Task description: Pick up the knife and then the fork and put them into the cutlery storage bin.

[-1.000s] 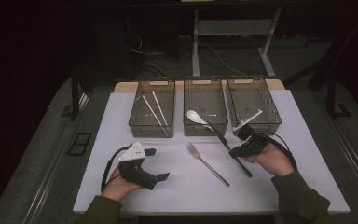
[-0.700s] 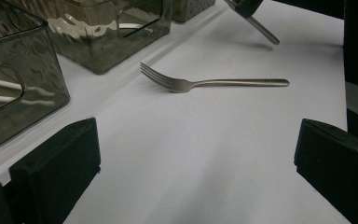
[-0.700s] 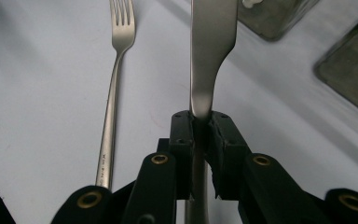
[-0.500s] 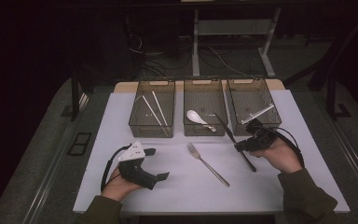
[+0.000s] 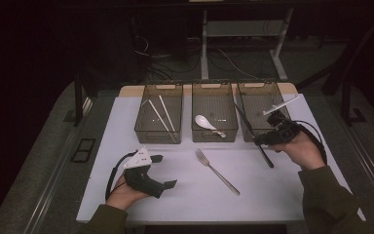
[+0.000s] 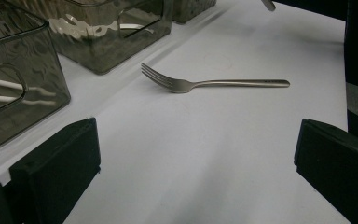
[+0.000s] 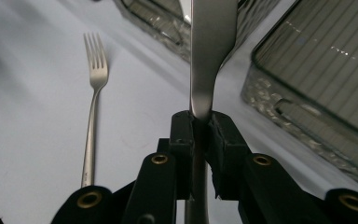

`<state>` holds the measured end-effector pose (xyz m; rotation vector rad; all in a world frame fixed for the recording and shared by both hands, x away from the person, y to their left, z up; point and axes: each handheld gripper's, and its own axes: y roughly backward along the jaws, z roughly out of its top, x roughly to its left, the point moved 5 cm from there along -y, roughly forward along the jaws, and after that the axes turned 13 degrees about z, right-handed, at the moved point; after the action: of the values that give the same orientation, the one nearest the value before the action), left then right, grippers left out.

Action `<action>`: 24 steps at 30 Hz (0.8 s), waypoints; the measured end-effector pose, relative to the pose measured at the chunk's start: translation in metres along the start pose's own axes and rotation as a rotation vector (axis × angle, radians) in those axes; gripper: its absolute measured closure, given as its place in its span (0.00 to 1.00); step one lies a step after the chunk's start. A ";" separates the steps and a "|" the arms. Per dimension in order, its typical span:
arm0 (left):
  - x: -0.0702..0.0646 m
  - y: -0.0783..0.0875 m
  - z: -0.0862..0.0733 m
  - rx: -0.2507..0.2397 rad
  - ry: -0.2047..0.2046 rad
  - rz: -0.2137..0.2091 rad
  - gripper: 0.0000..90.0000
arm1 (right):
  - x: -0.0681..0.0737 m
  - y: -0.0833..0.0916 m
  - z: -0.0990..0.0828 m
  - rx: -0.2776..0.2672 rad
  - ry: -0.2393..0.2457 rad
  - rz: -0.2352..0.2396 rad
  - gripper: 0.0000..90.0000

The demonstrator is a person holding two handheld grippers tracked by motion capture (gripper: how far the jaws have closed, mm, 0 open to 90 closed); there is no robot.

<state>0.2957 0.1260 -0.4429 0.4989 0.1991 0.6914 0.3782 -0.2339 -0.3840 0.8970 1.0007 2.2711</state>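
Gripping a knife (image 7: 213,51), blade tip cut off, right gripper (image 7: 199,122)

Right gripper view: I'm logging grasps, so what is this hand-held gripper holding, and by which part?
The right hand-held gripper is shut on a long silver metal knife, clamped on the handle just below the blade.

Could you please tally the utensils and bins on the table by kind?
Bins: 3
White chopsticks: 2
White spoon: 1
Fork: 1
Knife, held in the right gripper: 1
Total: 8
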 end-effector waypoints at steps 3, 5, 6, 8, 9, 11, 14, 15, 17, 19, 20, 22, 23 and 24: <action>0.000 0.000 0.000 -0.001 0.001 -0.001 0.00 | -0.005 0.006 0.007 -0.010 -0.009 -0.019 0.89; 0.000 0.000 0.000 -0.002 0.001 -0.001 0.00 | -0.008 0.010 0.011 -0.014 -0.019 -0.028 0.89; 0.000 0.000 0.000 -0.002 0.001 -0.002 0.00 | -0.010 0.012 0.013 -0.018 -0.021 -0.035 0.89; 0.000 0.000 0.000 -0.002 0.001 -0.002 0.00 | -0.014 0.016 0.018 -0.028 -0.028 -0.043 0.89; 0.000 0.000 0.000 -0.002 0.001 -0.003 0.00 | -0.015 0.018 0.020 -0.031 -0.032 -0.049 0.89; 0.000 0.000 0.000 -0.002 0.001 -0.003 0.00 | -0.019 0.022 0.025 -0.039 -0.041 -0.061 0.89; 0.000 0.000 0.000 -0.001 0.002 -0.003 0.00 | -0.026 0.028 0.032 -0.046 -0.054 -0.075 0.89; 0.000 0.000 0.000 -0.002 0.002 -0.003 0.00 | -0.029 0.031 0.034 -0.047 -0.059 -0.083 0.89; 0.000 0.000 0.000 -0.003 0.002 -0.003 0.00 | -0.033 0.035 0.040 -0.050 -0.066 -0.103 0.89; 0.000 0.000 0.000 -0.002 0.004 -0.002 0.00 | -0.038 0.039 0.045 -0.060 -0.075 -0.113 0.89; 0.000 0.000 0.000 -0.002 0.005 -0.001 0.00 | -0.040 0.041 0.047 -0.065 -0.079 -0.118 0.89; 0.000 0.000 0.000 -0.003 0.005 -0.001 0.00 | -0.044 0.044 0.053 -0.072 -0.089 -0.121 0.89; 0.000 0.000 0.000 -0.003 0.005 -0.002 0.00 | -0.047 0.046 0.056 -0.073 -0.087 -0.132 0.89; 0.000 0.000 0.000 -0.002 0.004 -0.002 0.00 | -0.050 0.047 0.059 -0.075 -0.088 -0.144 0.89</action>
<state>0.2959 0.1263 -0.4429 0.4954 0.2024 0.6901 0.4456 -0.2687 -0.3354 0.8577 0.9055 2.1157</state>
